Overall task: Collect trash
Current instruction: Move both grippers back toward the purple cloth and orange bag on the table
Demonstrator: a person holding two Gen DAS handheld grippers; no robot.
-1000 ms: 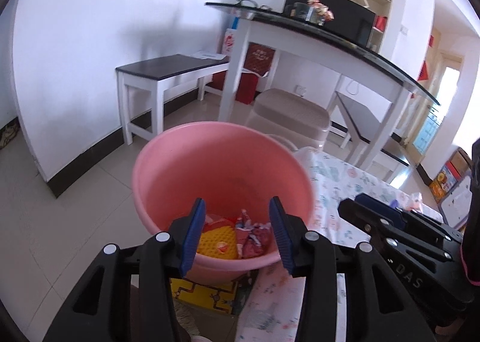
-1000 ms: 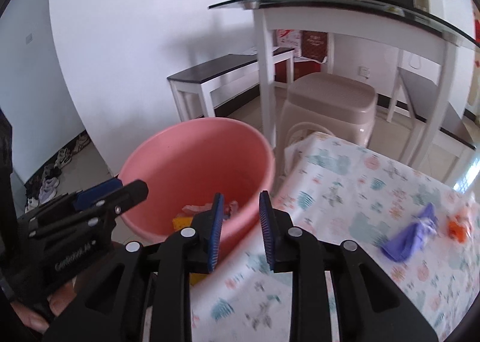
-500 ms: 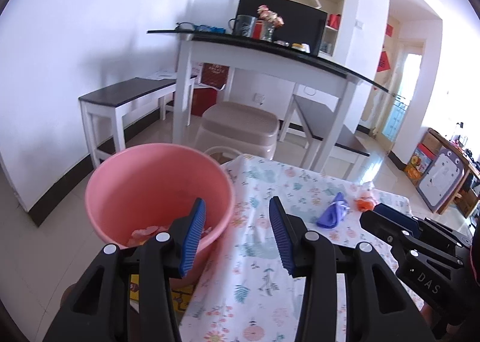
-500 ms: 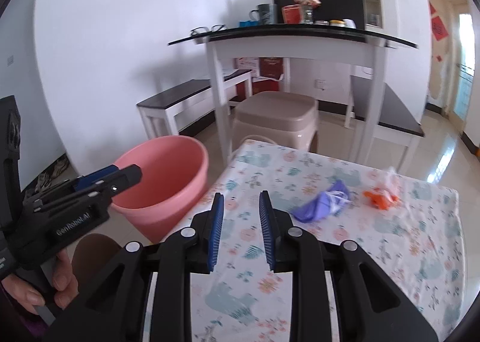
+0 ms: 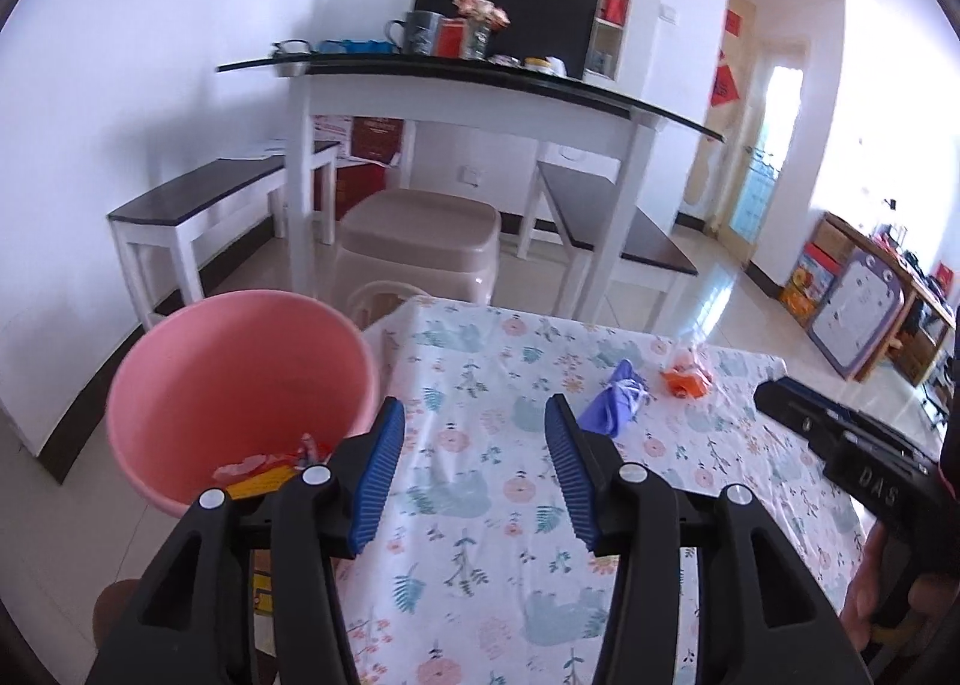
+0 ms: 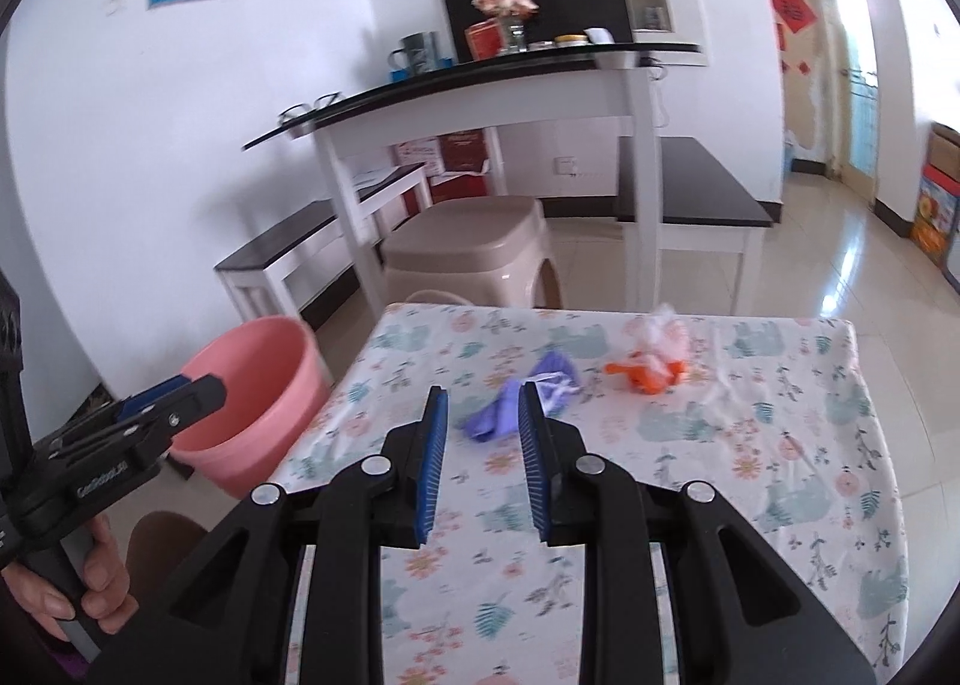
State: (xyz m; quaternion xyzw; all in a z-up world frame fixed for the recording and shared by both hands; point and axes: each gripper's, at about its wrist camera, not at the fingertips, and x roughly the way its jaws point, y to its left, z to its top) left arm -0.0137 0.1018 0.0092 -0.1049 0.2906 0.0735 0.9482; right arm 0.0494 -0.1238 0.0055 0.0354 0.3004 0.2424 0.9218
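A pink bucket (image 5: 240, 379) stands on the floor left of the table (image 5: 480, 511), holding red and yellow wrappers (image 5: 270, 463). On the floral cloth lie a crumpled purple piece (image 5: 618, 394) and an orange scrap with clear plastic (image 5: 687, 379). My left gripper (image 5: 474, 409) hovers over the table's near left part, its jaws opening with nothing between them. In the right wrist view my right gripper (image 6: 483, 394) is open and empty, just short of the purple piece (image 6: 543, 382), with the orange scrap (image 6: 651, 370) beyond it to the right. The bucket (image 6: 252, 373) sits at the left.
A beige plastic stool (image 5: 420, 241) stands behind the table's far edge. Behind it are a tall white table with a black top (image 5: 468, 78) and dark-topped benches (image 5: 198, 199) on both sides. A hand holds the left gripper's handle (image 6: 90, 583).
Both views swung right from the bucket to the table, bringing the purple and orange scraps closer. The left jaws stand wider apart; the right jaws look the same.
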